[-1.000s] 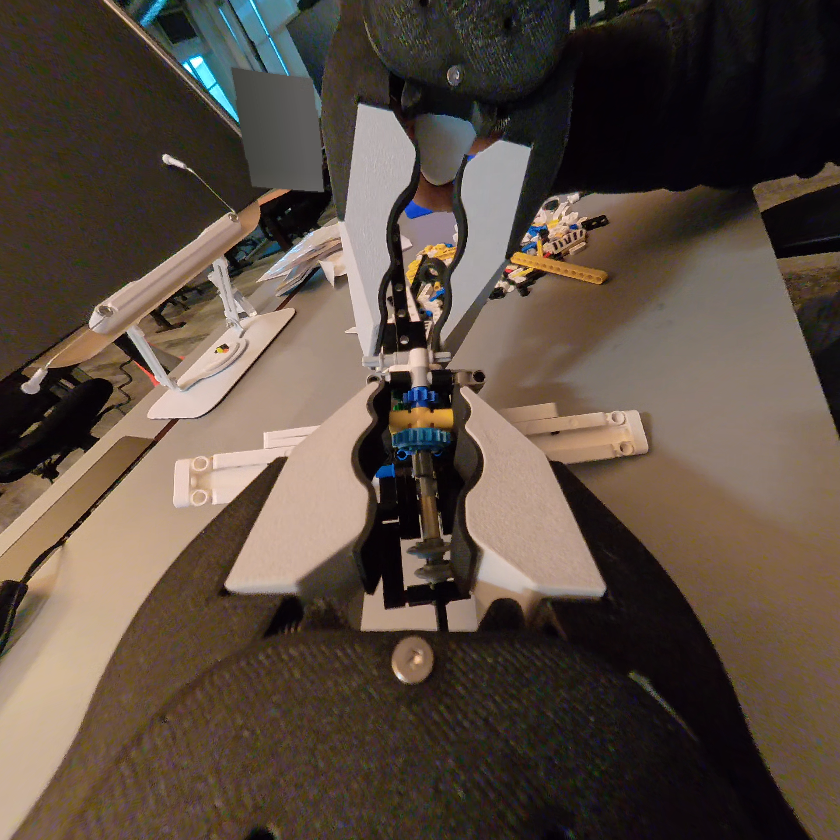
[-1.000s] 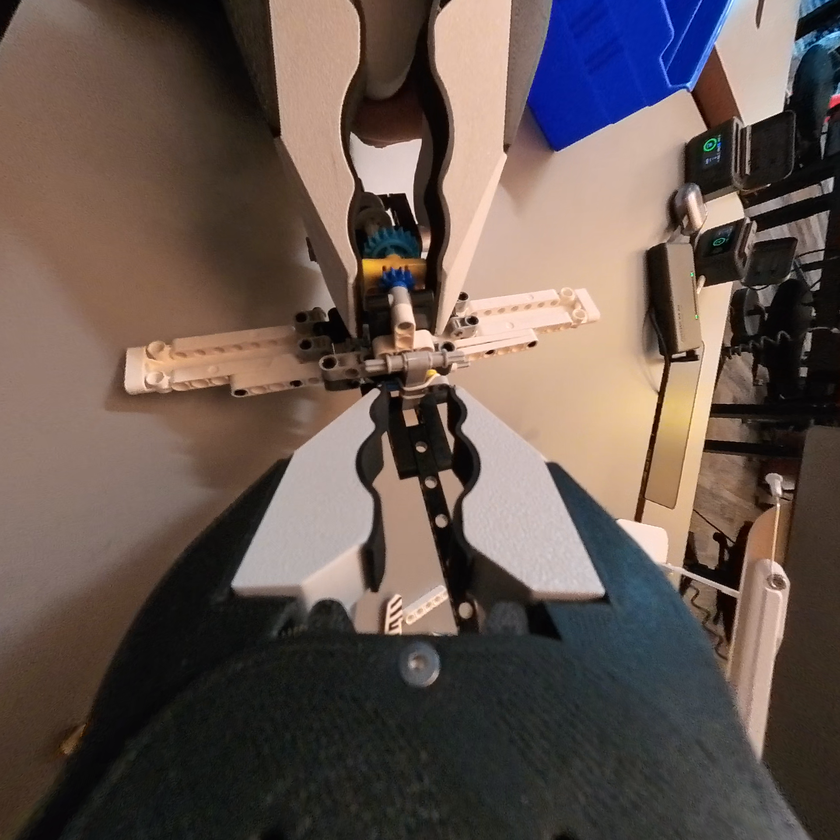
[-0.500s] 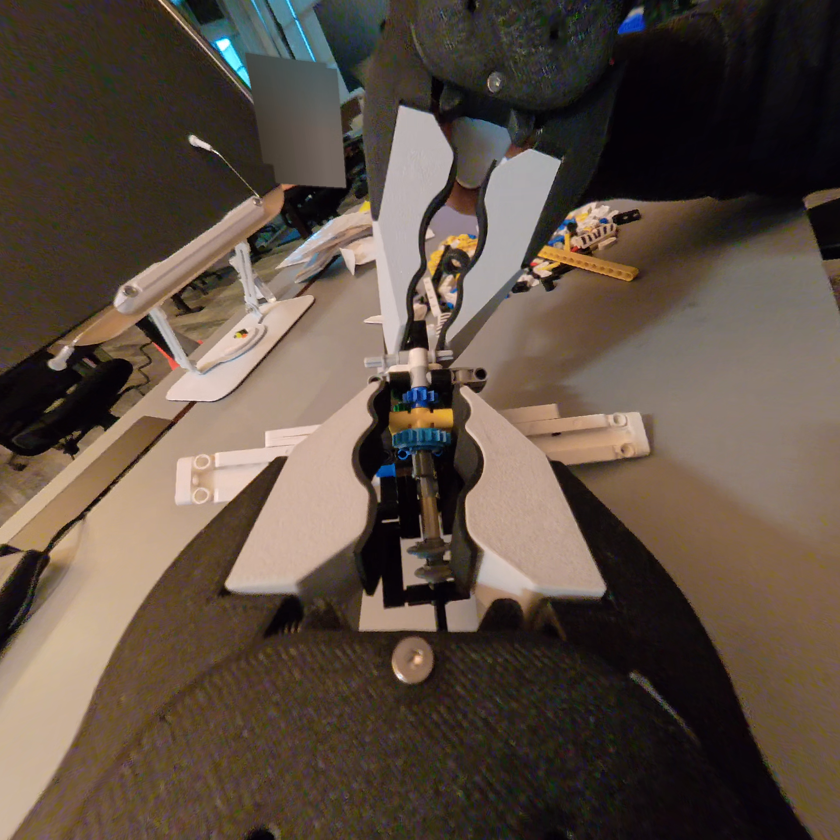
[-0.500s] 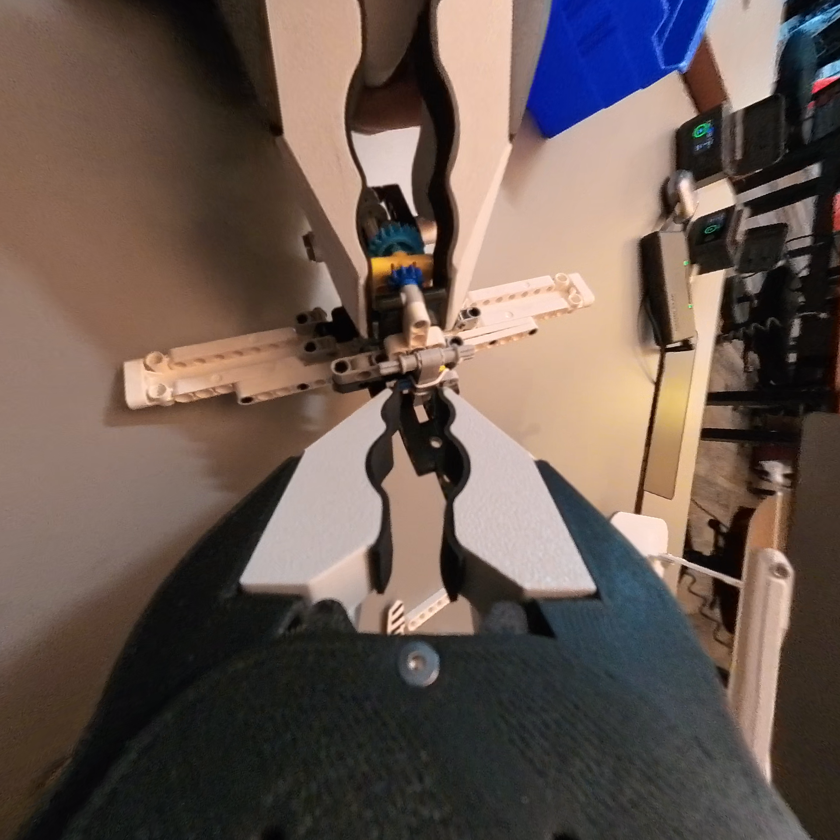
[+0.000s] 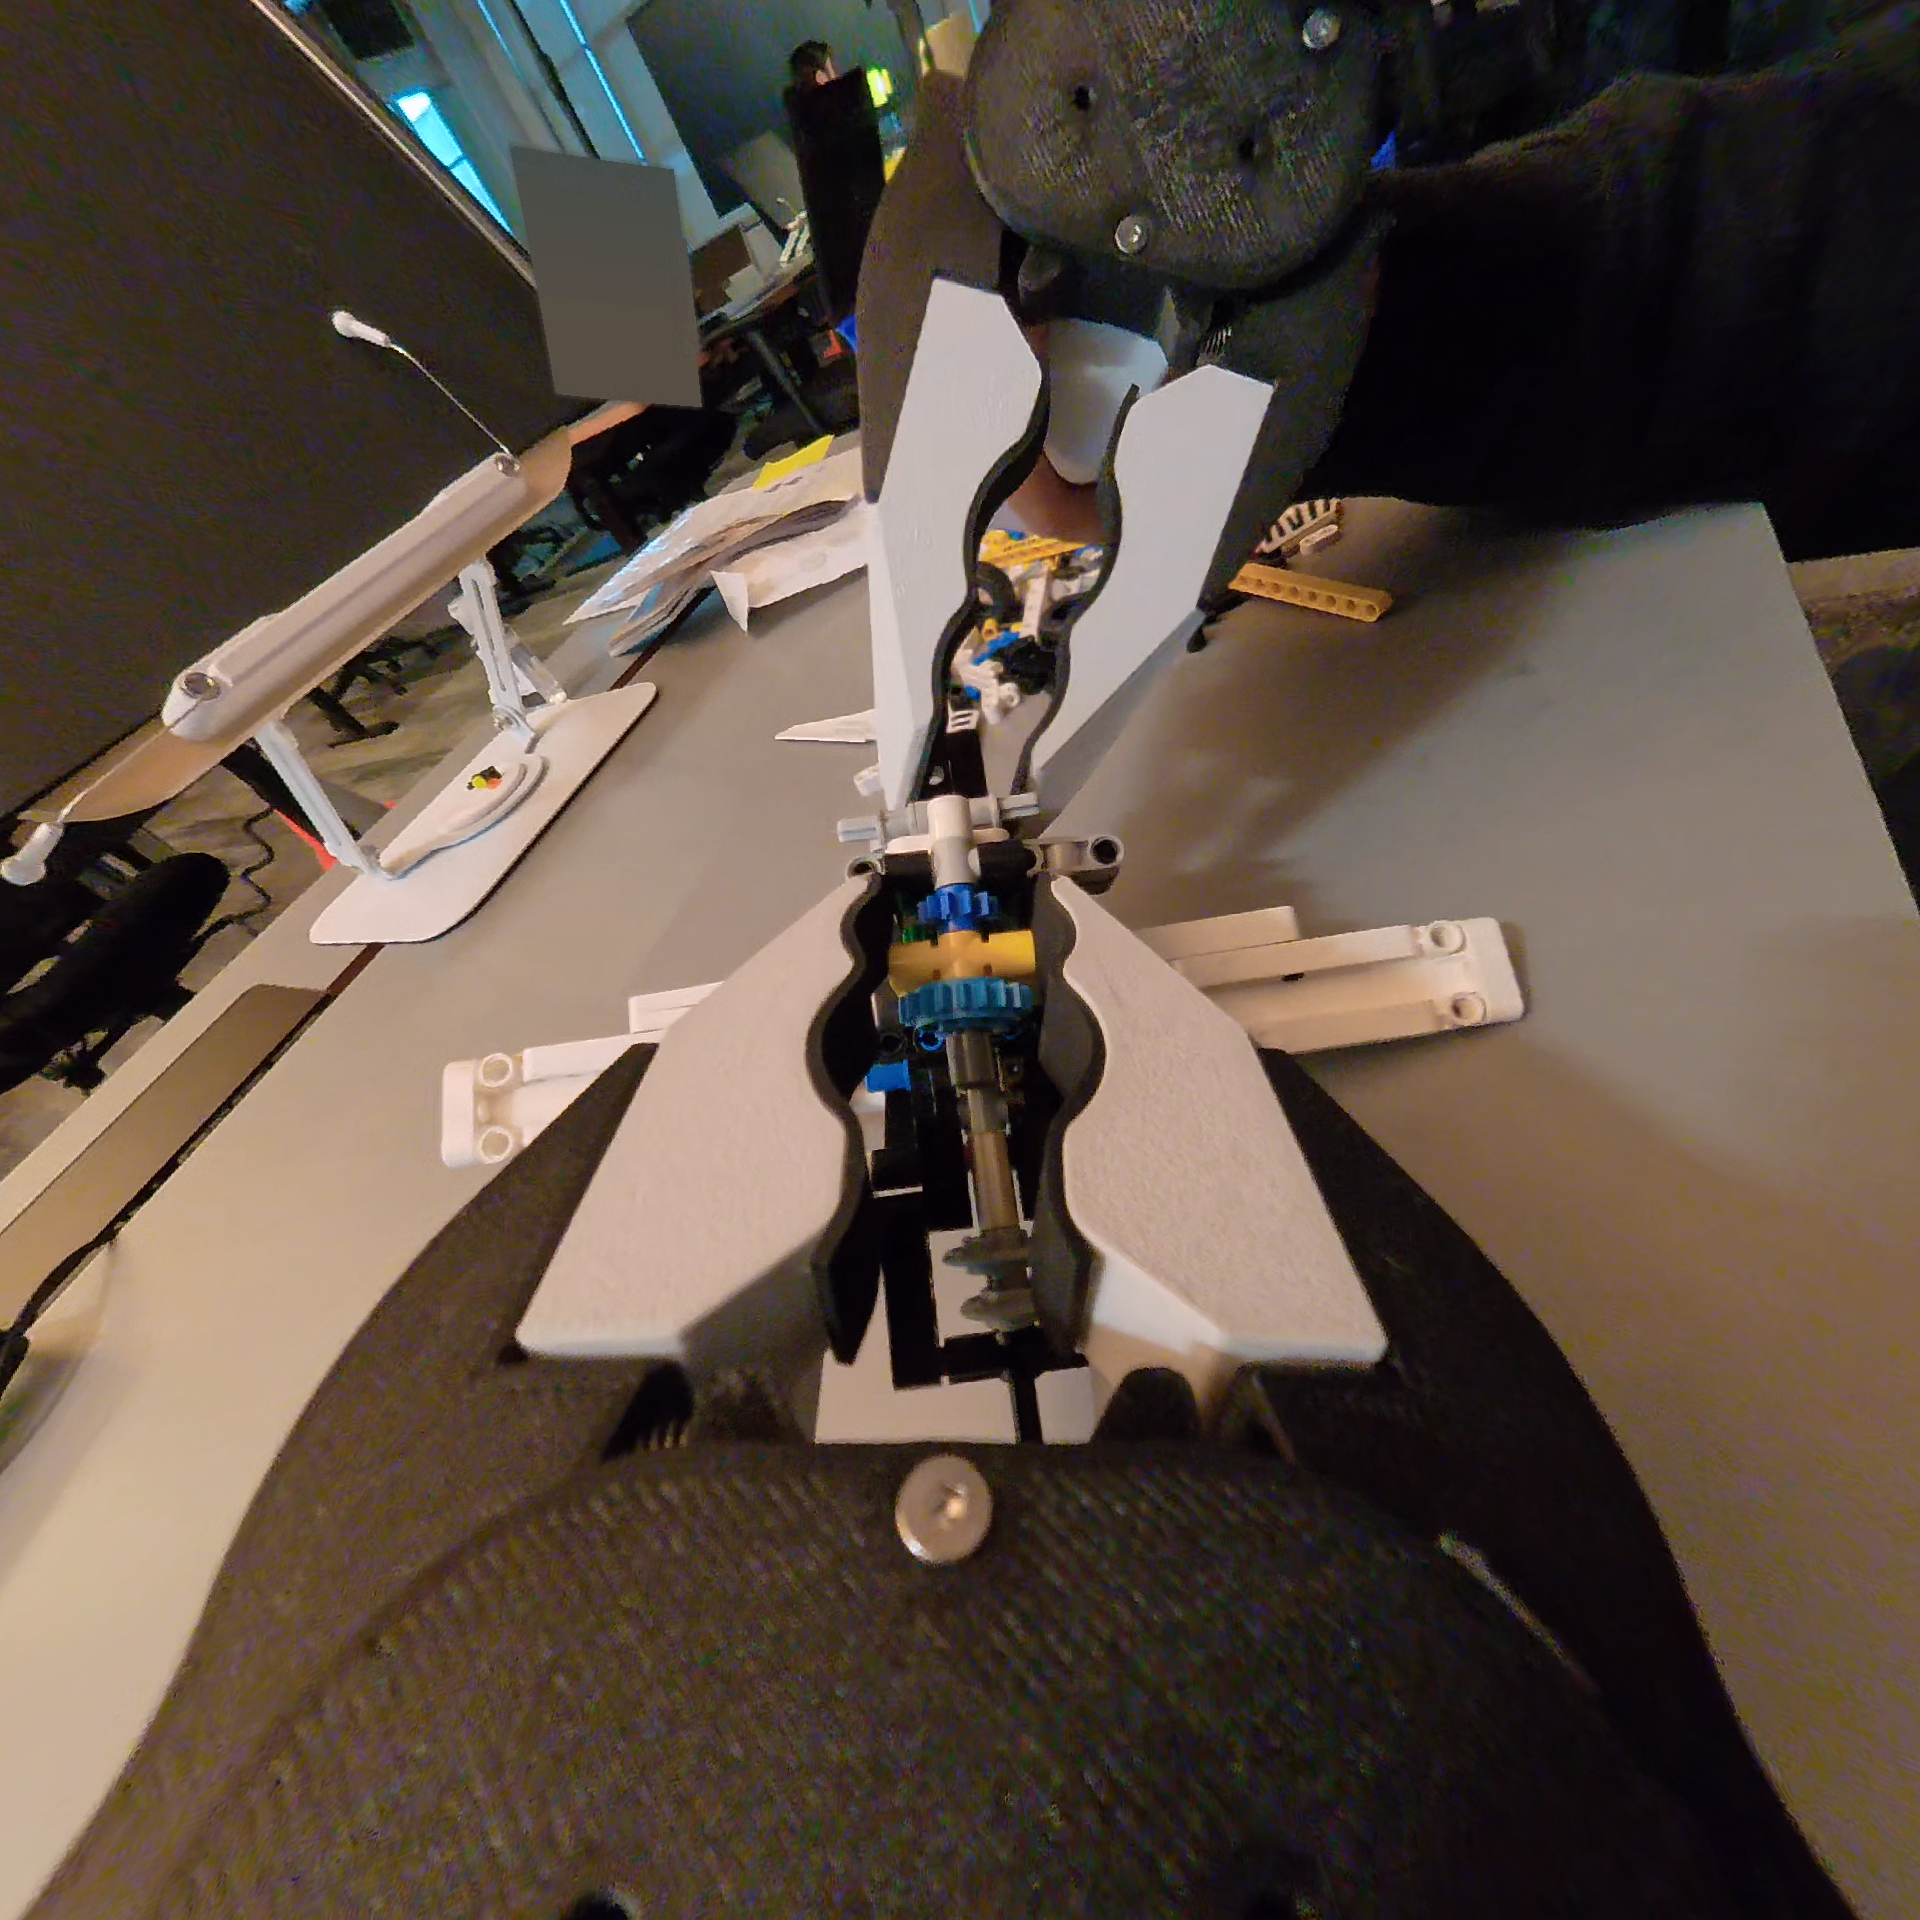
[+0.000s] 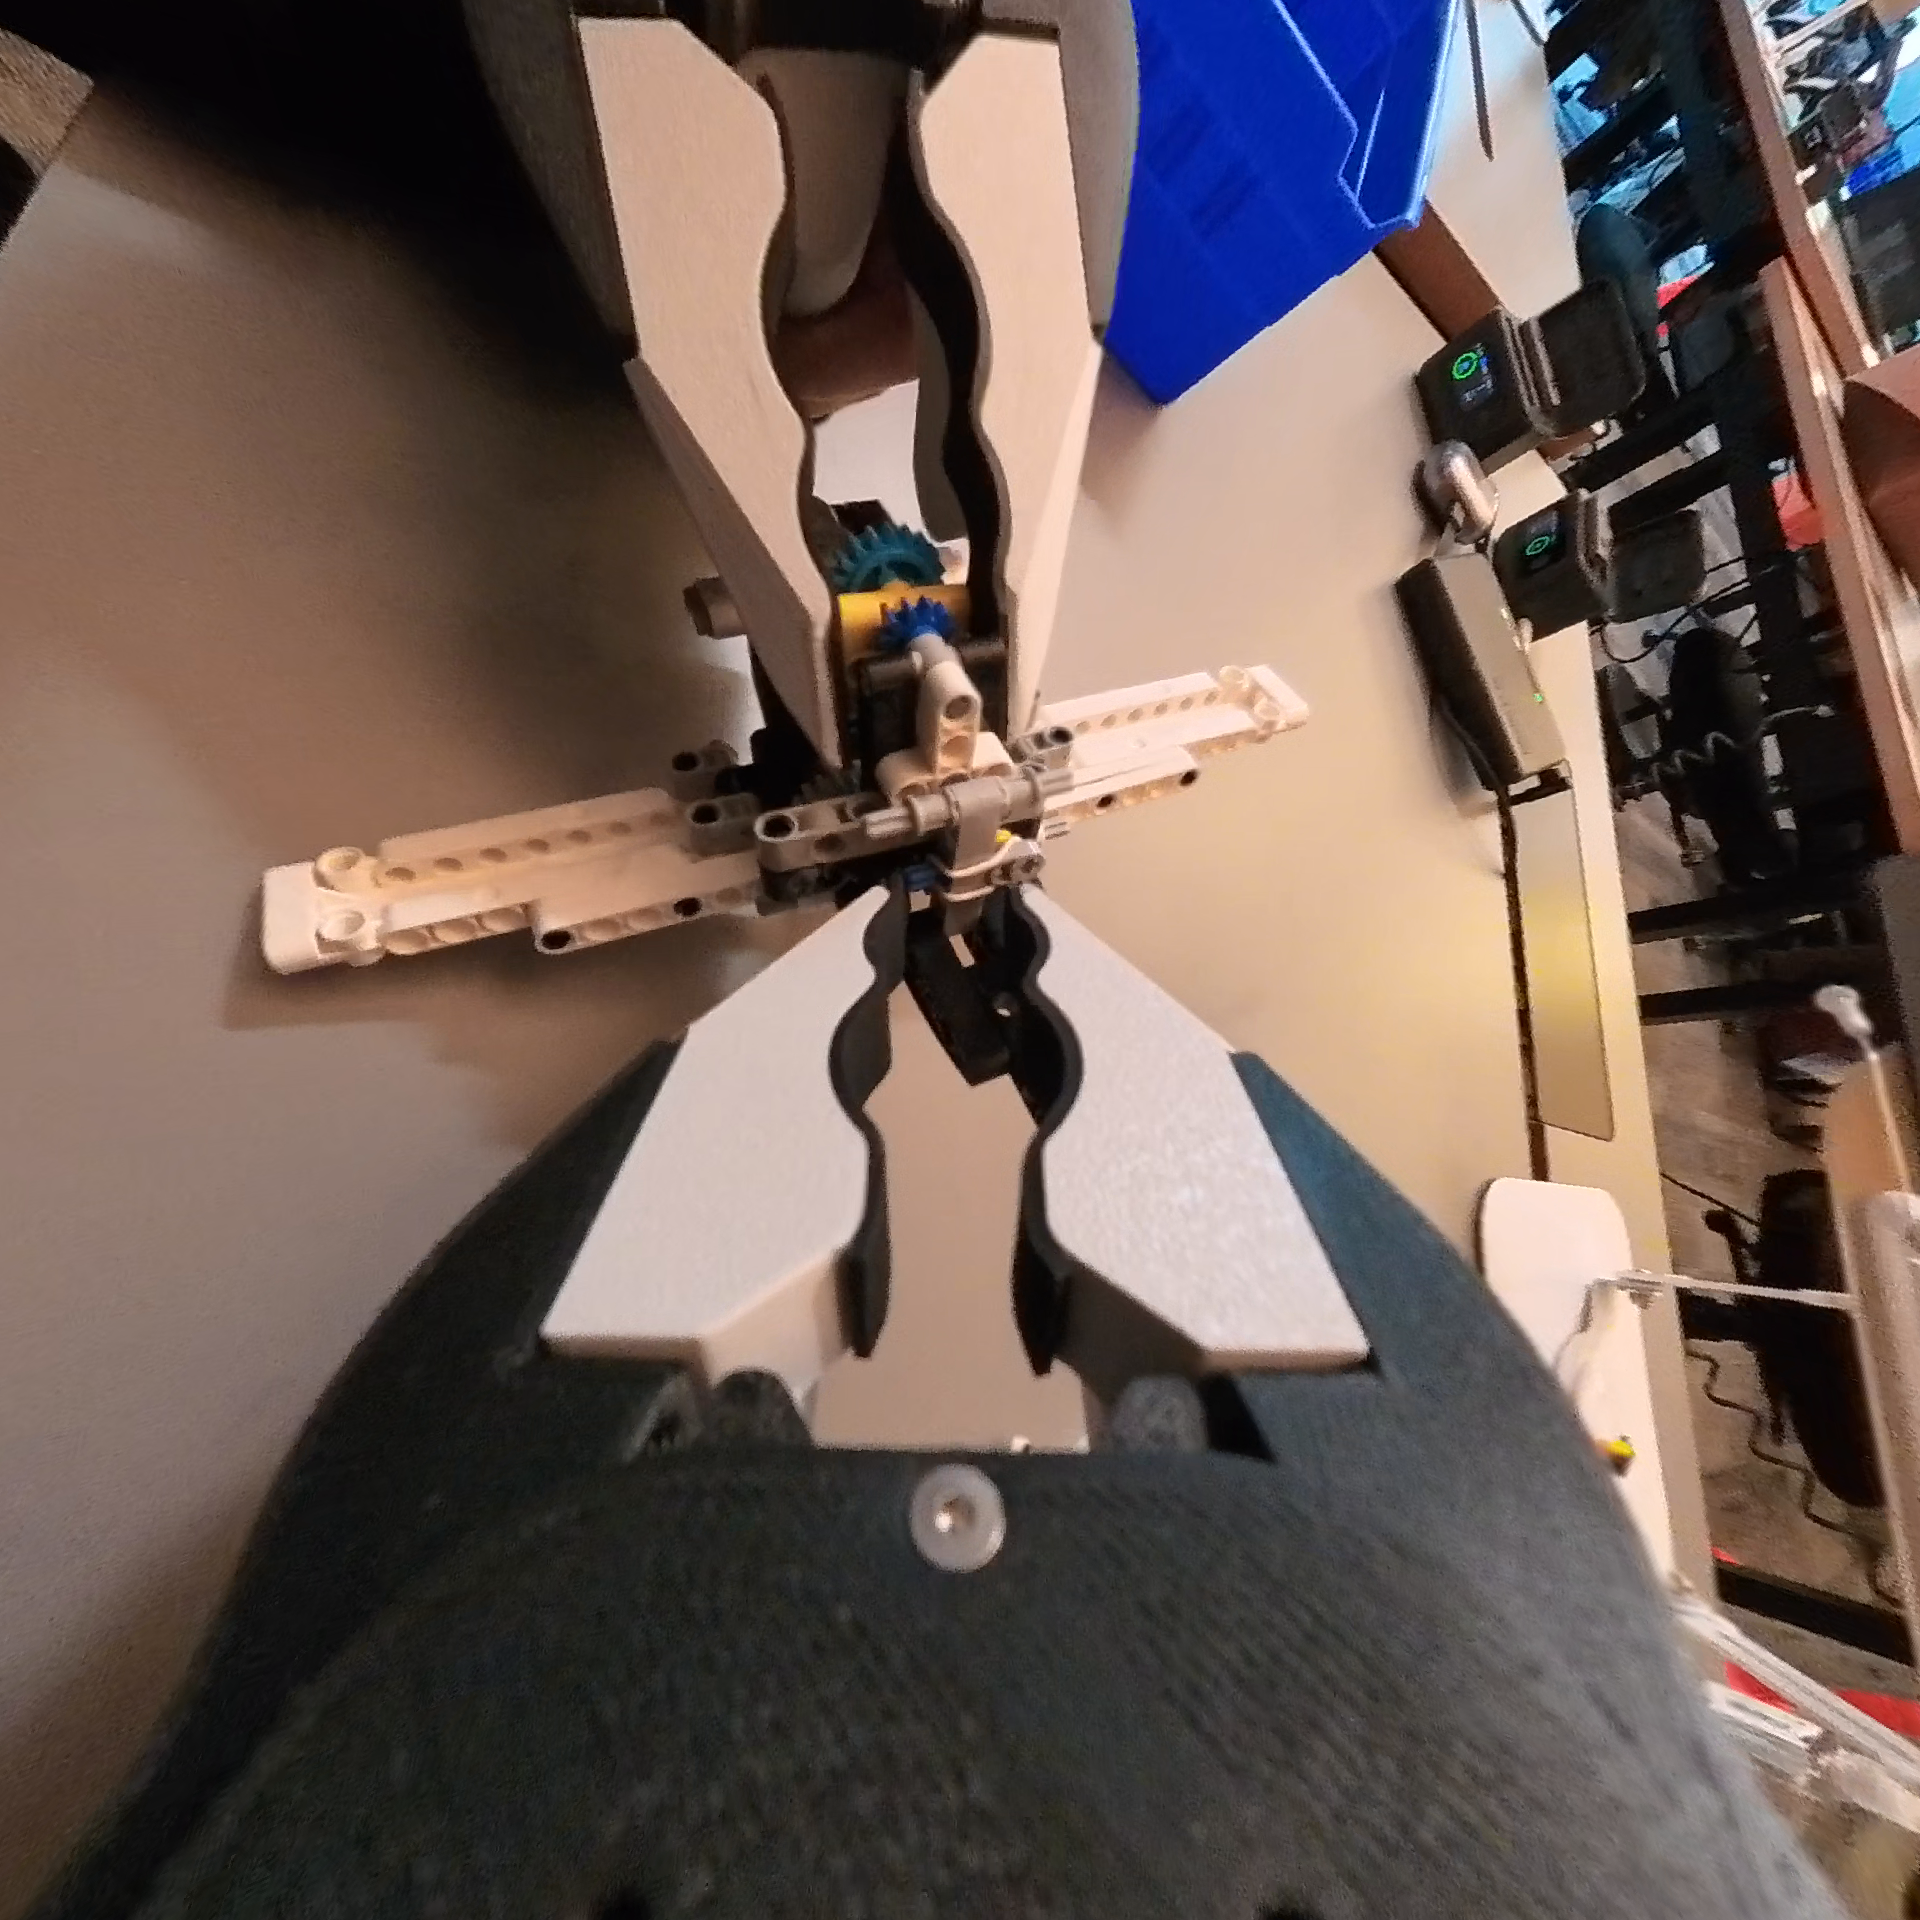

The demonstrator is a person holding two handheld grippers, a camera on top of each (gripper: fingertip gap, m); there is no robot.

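My left gripper [image 5: 961, 883] is shut on the body of a building-brick model [image 5: 961, 961] with a yellow block, blue gears and a grey axle. White wing beams [image 5: 1371, 977] stick out to both sides just above the grey table [image 5: 1455, 779]. My right gripper [image 6: 951, 904] faces it head-on. Its fingertips are shut on a black beam [image 6: 961, 1013] that sticks out of the model's front, just below a grey cross axle [image 6: 966, 805]. The beam lies tilted between the pads. The right gripper also shows in the left wrist view [image 5: 961, 790], and the left gripper in the right wrist view [image 6: 925, 727].
A pile of loose bricks [image 5: 1023, 613] and a yellow beam [image 5: 1309, 594] lie behind the right gripper. A white stand [image 5: 436, 800] and papers [image 5: 727, 561] sit to the left. A blue bin [image 6: 1247, 177] and small devices [image 6: 1507, 374] stand at the table's far side. Both grippers' tips are close together, under 4 cm apart.
My right gripper drew back along the black beam, and its fingers narrowed onto the beam close to the model. The left gripper kept its hold; the model stayed in place.
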